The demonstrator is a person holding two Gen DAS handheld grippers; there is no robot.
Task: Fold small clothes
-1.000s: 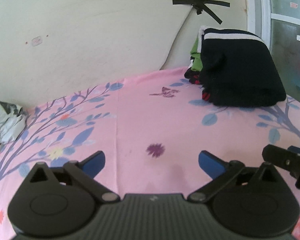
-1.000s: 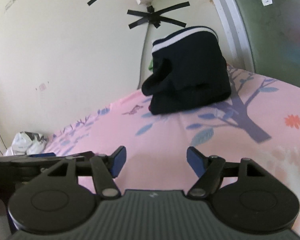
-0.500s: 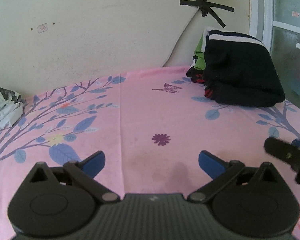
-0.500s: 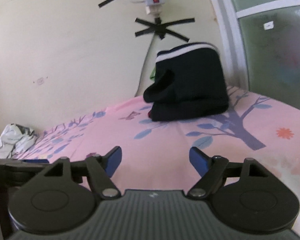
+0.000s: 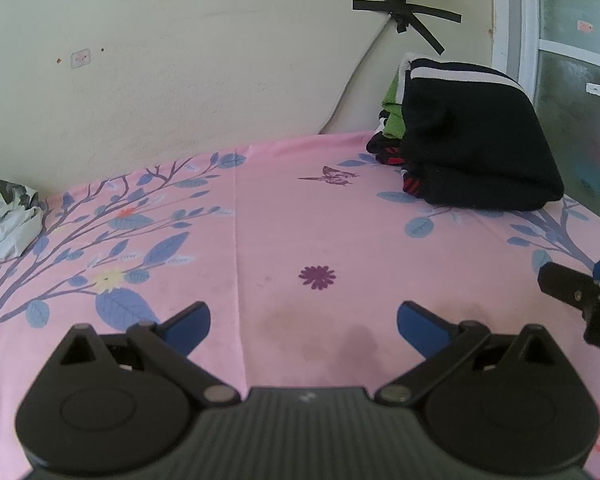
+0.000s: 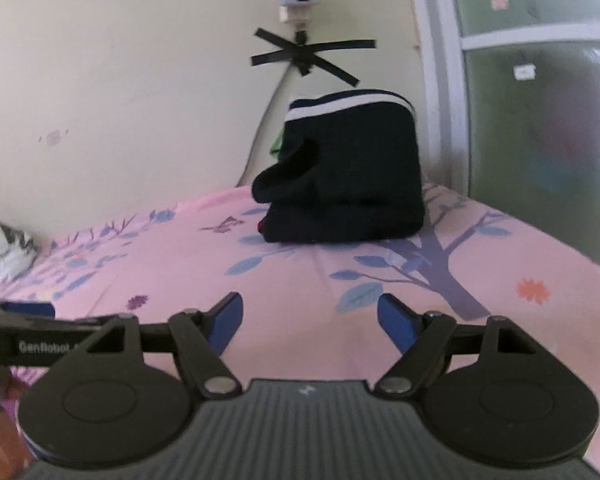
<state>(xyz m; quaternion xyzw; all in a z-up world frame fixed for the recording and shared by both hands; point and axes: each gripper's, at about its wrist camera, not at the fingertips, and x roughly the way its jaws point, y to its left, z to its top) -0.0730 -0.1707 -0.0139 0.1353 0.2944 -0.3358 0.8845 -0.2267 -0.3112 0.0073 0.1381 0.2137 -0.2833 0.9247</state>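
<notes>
Both empty, fingers spread: left gripper (image 5: 303, 322), right gripper (image 6: 310, 312); dark folded clothes (image 6: 350, 172) looking soft, light, floppy; am judging a hem edge best for pinching.

Pink floral bed sheet (image 5: 300, 216) under folded clothes stack (image 5: 472, 148), crumpled bag (image 5: 8, 220)

A home bedroom: a pink floral bedsheet (image 5: 300, 220) spread against a cream wall (image 5: 180, 80), folded clothes (image 6: 352, 172) stacked beside a frosted window (image 6: 540, 120)
</notes>
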